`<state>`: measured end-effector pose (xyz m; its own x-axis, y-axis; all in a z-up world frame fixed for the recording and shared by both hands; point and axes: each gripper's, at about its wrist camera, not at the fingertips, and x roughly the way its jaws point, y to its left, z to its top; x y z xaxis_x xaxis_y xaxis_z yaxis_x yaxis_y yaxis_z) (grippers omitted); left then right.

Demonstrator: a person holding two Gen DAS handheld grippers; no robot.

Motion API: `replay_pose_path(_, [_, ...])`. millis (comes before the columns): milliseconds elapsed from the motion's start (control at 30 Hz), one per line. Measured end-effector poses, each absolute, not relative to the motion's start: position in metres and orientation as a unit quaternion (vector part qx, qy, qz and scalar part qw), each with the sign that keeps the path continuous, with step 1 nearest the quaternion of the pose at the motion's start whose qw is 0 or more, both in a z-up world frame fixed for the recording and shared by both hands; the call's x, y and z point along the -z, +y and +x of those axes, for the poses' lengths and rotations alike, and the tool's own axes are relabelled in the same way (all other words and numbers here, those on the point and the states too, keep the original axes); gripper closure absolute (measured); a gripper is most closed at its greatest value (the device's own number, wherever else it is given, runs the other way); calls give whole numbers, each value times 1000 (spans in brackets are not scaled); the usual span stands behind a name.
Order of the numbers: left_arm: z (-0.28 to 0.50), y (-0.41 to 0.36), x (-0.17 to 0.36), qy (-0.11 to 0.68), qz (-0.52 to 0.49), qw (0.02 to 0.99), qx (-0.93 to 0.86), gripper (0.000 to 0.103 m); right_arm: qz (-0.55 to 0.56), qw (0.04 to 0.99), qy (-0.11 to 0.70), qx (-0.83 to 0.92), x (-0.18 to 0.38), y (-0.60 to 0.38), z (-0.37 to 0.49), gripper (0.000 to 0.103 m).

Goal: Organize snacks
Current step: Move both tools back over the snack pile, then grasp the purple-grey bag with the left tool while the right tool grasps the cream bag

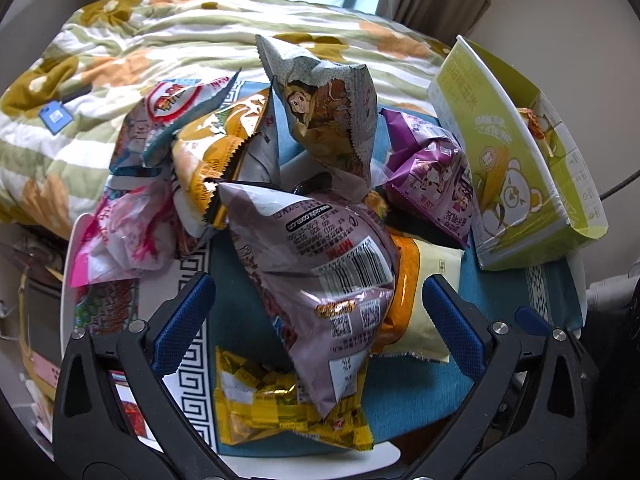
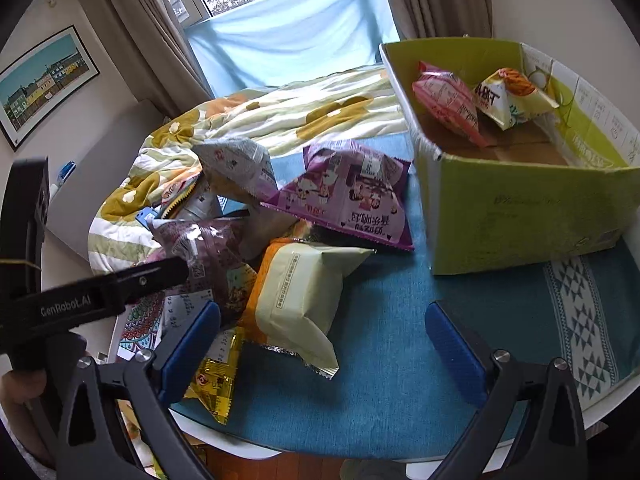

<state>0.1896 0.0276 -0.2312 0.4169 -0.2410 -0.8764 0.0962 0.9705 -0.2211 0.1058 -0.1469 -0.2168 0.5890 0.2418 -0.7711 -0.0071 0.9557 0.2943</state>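
Observation:
A heap of snack bags lies on a blue cloth (image 1: 404, 392). My left gripper (image 1: 316, 312) is open, its fingers on either side of a mauve bag (image 1: 320, 256) with a barcode, not closed on it. A gold bag (image 1: 280, 404) lies under it. A cream and orange bag (image 2: 296, 296) lies between my right gripper's fingers; the right gripper (image 2: 320, 332) is open above the cloth. A purple bag (image 2: 348, 196) lies behind it. The green cardboard box (image 2: 520, 208) holds a pink bag (image 2: 448, 100) and a white bag (image 2: 508, 96).
A flowered quilt (image 1: 160, 48) lies on the bed behind the table. The left gripper's body (image 2: 80, 300) shows at the left of the right wrist view. Curtains and a window are at the back. The table's white edge (image 2: 600, 408) is near.

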Motion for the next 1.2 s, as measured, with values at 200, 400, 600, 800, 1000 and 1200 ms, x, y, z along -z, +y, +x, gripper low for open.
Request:
replay_pose_path(200, [208,23,255,551,-79,825,99,6,122,869,471,-92,239,-135,120,1])
replay_pose_path(400, [209,28,261,552,-109,818,118,34,121,861,483,-105,250,-129,131,1])
replay_pose_path(600, [197,19,251,538,-67,832,116,43,106,857,490,-119,256,-119,139,1])
replay_pose_path(800, [188,19,243,522,-19,847,103,44,95,853,496,-128,264,-109,144,1])
replay_pose_path(1000, [184,29,241,520,-15,849,97,44,82,854,498,-128,268,-101,151,1])
replay_pose_path(1200, [182,31,243,521,-13,848,96,44,77,856,495,-128,272,-99,162,4])
